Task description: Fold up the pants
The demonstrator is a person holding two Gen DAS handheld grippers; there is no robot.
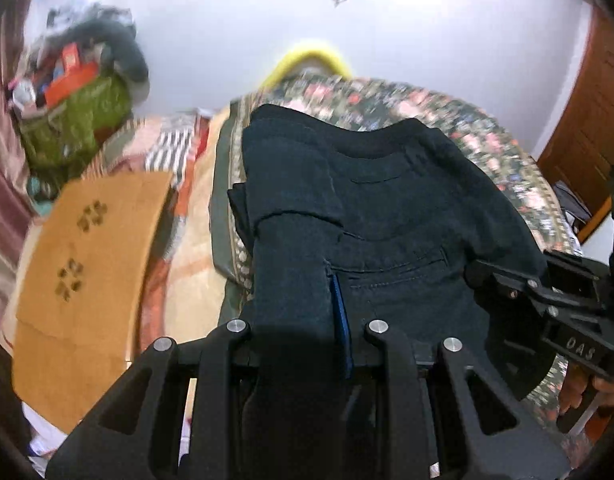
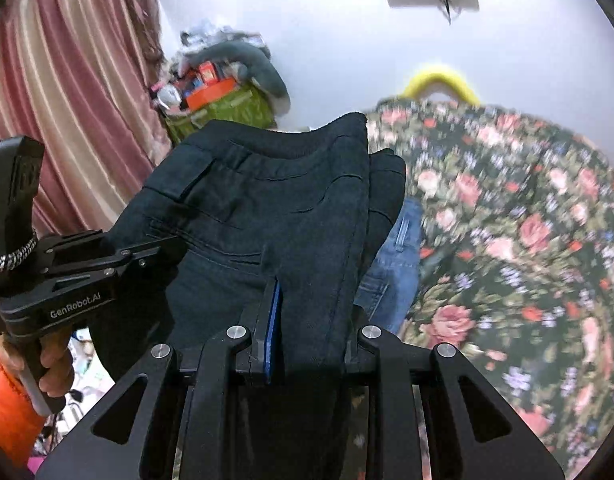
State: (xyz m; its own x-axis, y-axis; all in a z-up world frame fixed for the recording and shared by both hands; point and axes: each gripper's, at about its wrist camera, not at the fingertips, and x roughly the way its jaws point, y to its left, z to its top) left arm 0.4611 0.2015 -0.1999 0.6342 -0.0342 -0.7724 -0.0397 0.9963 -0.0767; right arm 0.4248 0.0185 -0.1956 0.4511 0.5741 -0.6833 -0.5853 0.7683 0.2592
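Note:
Dark navy pants [image 1: 387, 216] are held up above a floral bedspread [image 1: 487, 136], folded into a thick bundle with the waistband away from me. My left gripper [image 1: 307, 312] is shut on one edge of the pants, cloth filling its jaws beside a blue pad [image 1: 341, 332]. My right gripper [image 2: 307, 320] is shut on the other edge of the pants [image 2: 275, 200]. Each gripper shows in the other's view: the right one [image 1: 519, 292] at the right of the left wrist view, the left one [image 2: 119, 264] at the left of the right wrist view.
Blue jeans [image 2: 399, 264] lie on the floral bedspread [image 2: 527, 240] under the dark pants. An orange paw-print cloth [image 1: 87, 264] lies to the left. A green bag of clutter [image 1: 75, 120] stands by the pink curtain [image 2: 67, 92]. A wooden door [image 1: 587, 132] is at right.

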